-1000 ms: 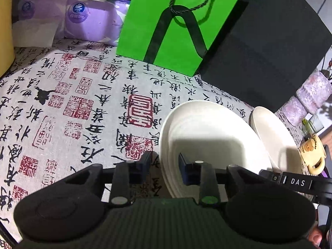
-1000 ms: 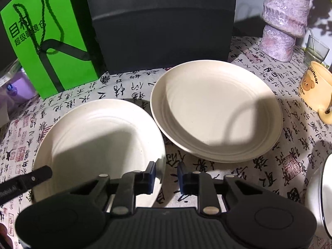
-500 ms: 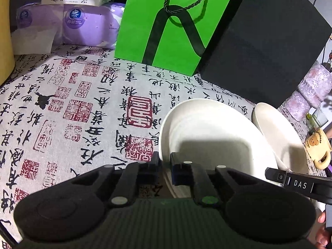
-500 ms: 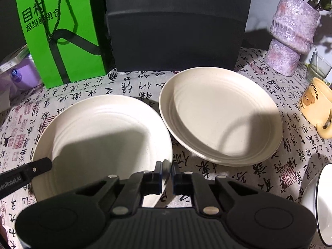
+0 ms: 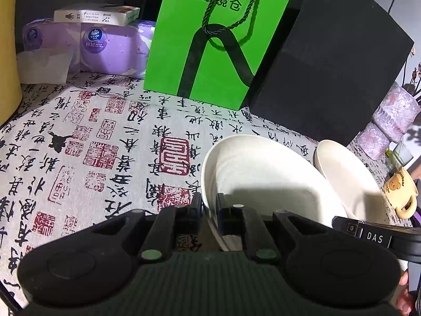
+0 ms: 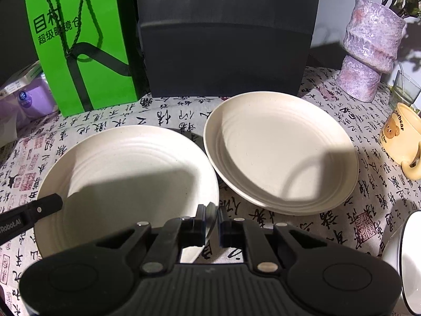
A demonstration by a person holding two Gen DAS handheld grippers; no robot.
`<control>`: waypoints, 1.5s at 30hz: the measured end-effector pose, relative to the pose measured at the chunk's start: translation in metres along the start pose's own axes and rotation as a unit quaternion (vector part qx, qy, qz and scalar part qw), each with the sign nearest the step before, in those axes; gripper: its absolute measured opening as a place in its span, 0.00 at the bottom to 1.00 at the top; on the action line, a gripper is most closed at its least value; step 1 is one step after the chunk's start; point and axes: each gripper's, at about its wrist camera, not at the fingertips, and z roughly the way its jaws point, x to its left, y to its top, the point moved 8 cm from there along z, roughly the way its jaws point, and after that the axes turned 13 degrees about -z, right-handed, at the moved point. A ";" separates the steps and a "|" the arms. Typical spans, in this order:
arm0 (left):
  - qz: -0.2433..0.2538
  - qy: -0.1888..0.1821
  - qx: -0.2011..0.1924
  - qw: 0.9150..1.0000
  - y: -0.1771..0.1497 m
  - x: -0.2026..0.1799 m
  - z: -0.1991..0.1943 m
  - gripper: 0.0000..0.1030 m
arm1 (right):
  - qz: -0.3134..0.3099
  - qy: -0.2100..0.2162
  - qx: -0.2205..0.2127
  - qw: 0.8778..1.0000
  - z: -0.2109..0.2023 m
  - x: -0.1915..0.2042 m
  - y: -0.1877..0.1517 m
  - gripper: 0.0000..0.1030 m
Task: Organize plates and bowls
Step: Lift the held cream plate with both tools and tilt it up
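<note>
My left gripper (image 5: 209, 210) is pinched tight on the near plate (image 5: 257, 173). It holds the plate's left rim, with one pad under the edge and one pad inside. My right gripper (image 6: 211, 221) is pinched tight on the same plate (image 6: 126, 173), on its right rim. So I hold this cream plate from both sides, one tool on each edge. It sits right in front of me on the tablecloth (image 5: 79, 144) with black and red writing.

The other plate (image 6: 281, 152) is just past it and to the right. Their rims almost touch, but I cannot tell if they do. My right gripper is the nearer one to that second plate. I think the next move is to lift the near plate and carry it forward and right, so it can go on top of the other one. Both hands must rise together to keep it flat.

A bowl (image 6: 405, 263) with a dark rim peeks in at the right edge. The bear mug (image 6: 400, 139) stands far right. Behind everything are the green paper bag (image 6: 84, 52), the black box (image 6: 226, 39) and the purple vase (image 6: 368, 47).
</note>
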 end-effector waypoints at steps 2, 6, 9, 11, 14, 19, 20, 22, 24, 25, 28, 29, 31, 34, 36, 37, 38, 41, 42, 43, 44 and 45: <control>-0.002 -0.001 -0.004 1.000 0.002 0.001 -0.002 0.11 | -0.002 -0.001 -0.005 1.000 -0.003 0.001 0.001 0.08; -0.006 -0.007 -0.014 1.000 0.005 -0.001 -0.007 0.11 | -0.002 0.001 -0.017 1.000 -0.008 0.002 0.004 0.08; -0.006 -0.010 -0.021 1.000 0.008 -0.001 -0.012 0.11 | -0.003 0.002 -0.032 0.999 -0.014 0.002 0.007 0.08; -0.006 -0.010 -0.026 1.000 0.010 -0.002 -0.016 0.11 | -0.002 0.005 -0.043 0.999 -0.018 0.002 0.009 0.08; -0.008 -0.013 -0.036 0.999 0.014 -0.004 -0.021 0.11 | 0.001 0.008 -0.055 0.998 -0.024 0.003 0.012 0.08; 0.003 -0.012 -0.053 0.998 0.017 -0.010 -0.031 0.11 | 0.006 0.013 -0.074 0.997 -0.036 0.002 0.014 0.08; 0.006 -0.013 -0.057 0.998 0.018 -0.012 -0.032 0.11 | 0.007 0.014 -0.078 0.997 -0.038 0.001 0.014 0.08; 0.008 -0.018 -0.061 0.998 0.018 -0.015 -0.036 0.11 | 0.008 0.013 -0.084 0.996 -0.043 -0.001 0.015 0.08; 0.009 -0.024 -0.066 0.997 0.020 -0.017 -0.041 0.11 | 0.013 0.014 -0.091 0.996 -0.048 -0.003 0.015 0.08; 0.010 -0.027 -0.070 0.997 0.021 -0.018 -0.044 0.11 | 0.015 0.016 -0.095 0.995 -0.051 -0.005 0.015 0.08; 0.012 -0.034 -0.083 0.996 0.023 -0.024 -0.055 0.11 | 0.021 0.021 -0.106 0.994 -0.061 -0.007 0.014 0.08; 0.013 -0.037 -0.088 0.995 0.024 -0.026 -0.059 0.11 | 0.022 0.022 -0.108 0.994 -0.064 -0.008 0.014 0.08; 0.015 -0.043 -0.096 0.994 0.025 -0.030 -0.067 0.11 | 0.022 0.022 -0.114 0.993 -0.070 -0.010 0.014 0.08; 0.020 -0.051 -0.105 0.993 0.025 -0.037 -0.077 0.11 | 0.027 0.023 -0.123 0.992 -0.080 -0.013 0.014 0.08; 0.024 -0.057 -0.110 0.992 0.024 -0.041 -0.082 0.11 | 0.030 0.023 -0.129 0.991 -0.086 -0.017 0.013 0.08; 0.025 -0.059 -0.112 0.992 0.024 -0.043 -0.085 0.11 | 0.032 0.023 -0.132 0.990 -0.089 -0.018 0.012 0.08; 0.027 -0.062 -0.116 0.991 0.024 -0.045 -0.088 0.11 | 0.033 0.023 -0.134 0.990 -0.092 -0.020 0.012 0.08; 0.036 -0.065 -0.128 0.989 0.022 -0.051 -0.094 0.11 | 0.039 0.024 -0.141 0.989 -0.100 -0.024 0.010 0.08; 0.038 -0.066 -0.130 0.989 0.022 -0.053 -0.096 0.11 | 0.041 0.025 -0.142 0.989 -0.102 -0.025 0.009 0.08; 0.040 -0.067 -0.132 0.988 0.021 -0.054 -0.098 0.11 | 0.042 0.025 -0.143 0.989 -0.104 -0.026 0.008 0.08; 0.041 -0.069 -0.134 0.988 0.021 -0.056 -0.100 0.11 | 0.043 0.026 -0.144 0.988 -0.106 -0.027 0.007 0.08; 0.043 -0.071 -0.137 0.987 0.020 -0.058 -0.103 0.11 | 0.044 0.026 -0.145 0.988 -0.107 -0.028 0.006 0.08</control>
